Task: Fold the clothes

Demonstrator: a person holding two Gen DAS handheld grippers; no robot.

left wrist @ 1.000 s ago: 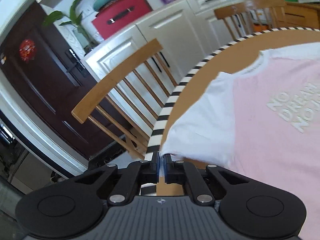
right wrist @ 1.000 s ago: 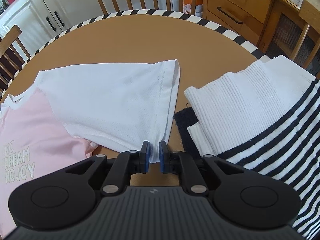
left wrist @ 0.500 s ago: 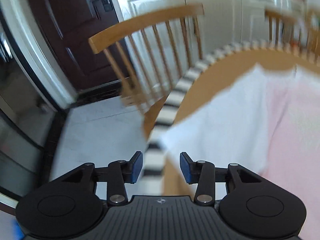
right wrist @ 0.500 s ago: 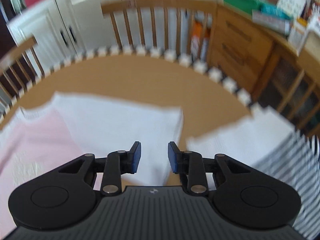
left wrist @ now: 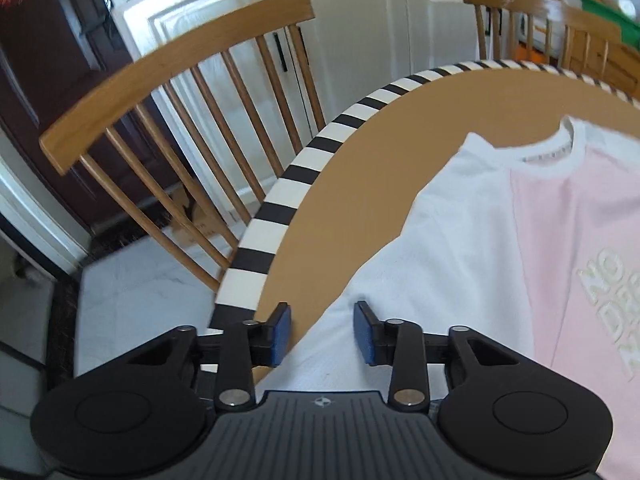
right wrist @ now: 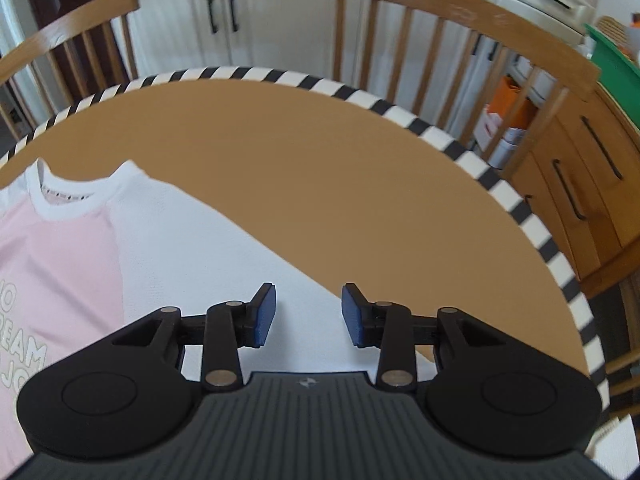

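- Pink-fronted cotton T-shirt with white sleeves, white collar and raised white lettering lies flat, face up, on the round brown table, collar towards its far rim.

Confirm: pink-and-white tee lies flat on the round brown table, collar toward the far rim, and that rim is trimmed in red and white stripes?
Not quite. The rim is striped black and white, as the right wrist view shows. The rest holds: the tee lies flat, collar toward the far rim.

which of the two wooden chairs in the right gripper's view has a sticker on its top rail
The chair behind the table's far right edge: its top rail carries a red-and-white sticker. The chair at far left has a plain rail.
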